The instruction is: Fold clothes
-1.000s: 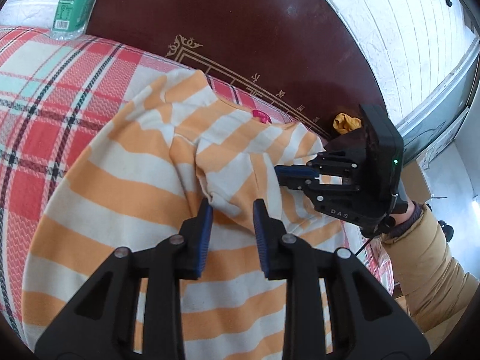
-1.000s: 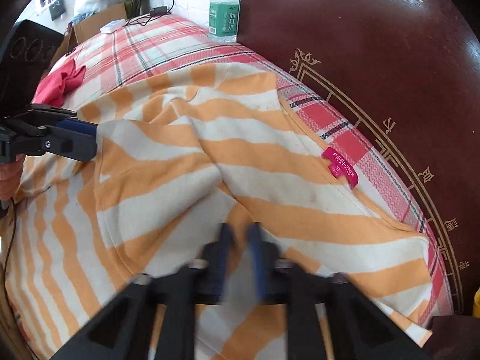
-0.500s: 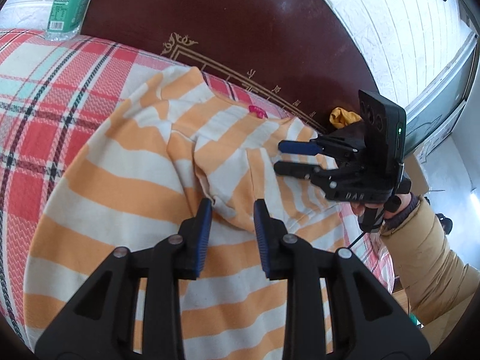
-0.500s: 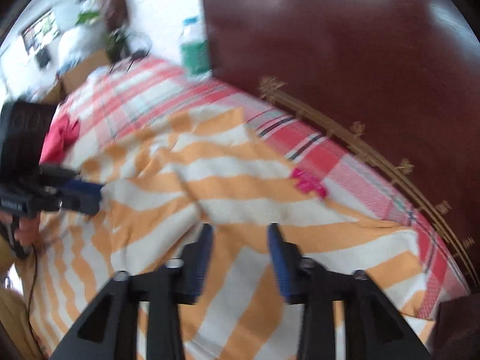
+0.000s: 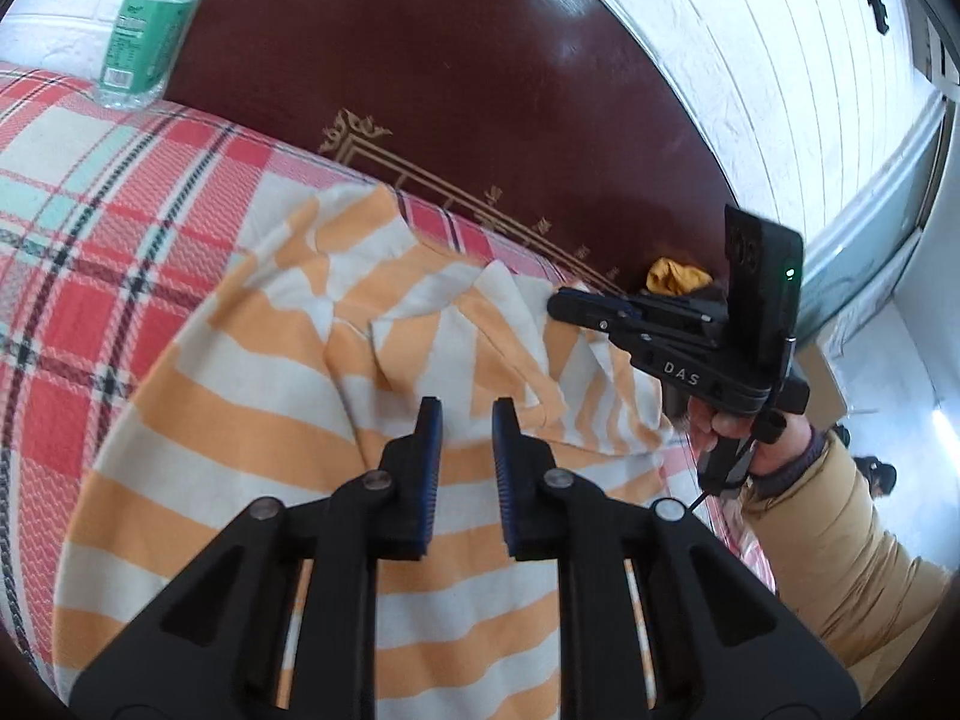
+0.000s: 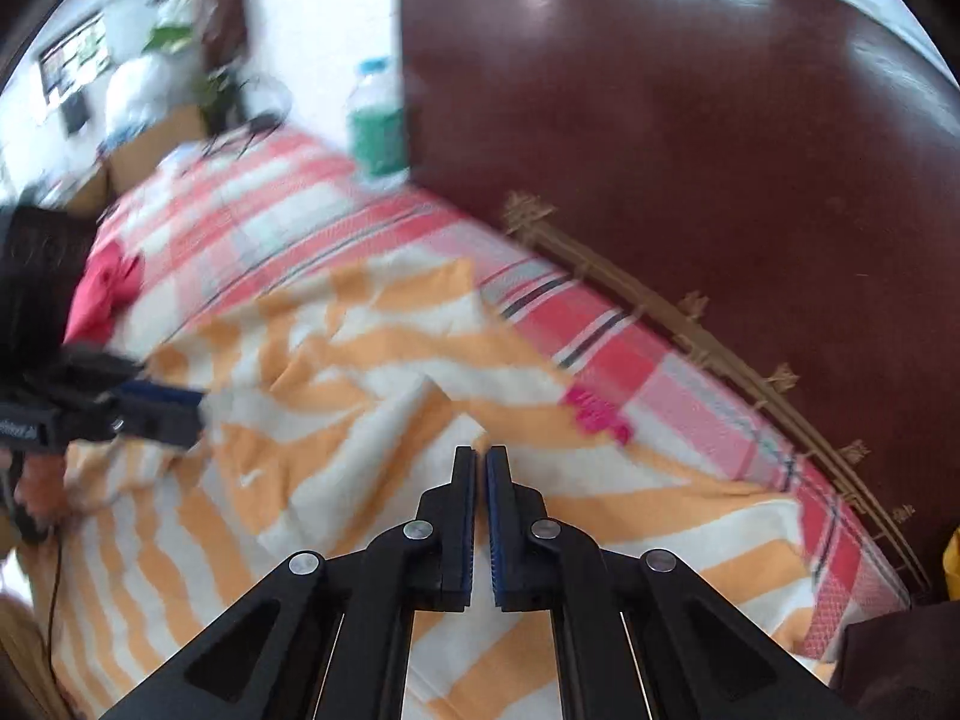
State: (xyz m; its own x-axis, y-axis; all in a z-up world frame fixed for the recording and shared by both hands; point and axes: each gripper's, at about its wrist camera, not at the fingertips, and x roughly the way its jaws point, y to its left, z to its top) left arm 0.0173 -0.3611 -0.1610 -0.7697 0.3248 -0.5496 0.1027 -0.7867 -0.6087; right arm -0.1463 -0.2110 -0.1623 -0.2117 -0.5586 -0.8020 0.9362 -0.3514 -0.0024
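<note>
The right tool was clamped on the striped garment at mid-frame, lifting a fold; the left tool stood apart, empty.

Bed under a red, white and pale-green plaid sheet, backed by a glossy dark-brown headboard with gold line ornament along its lower edge. White brick wall behind it, daylight glaring off a window frame at the far right. In the right wrist view (blurred): a cardboard box, a leafy plant and a dark screen on the wall.
</note>
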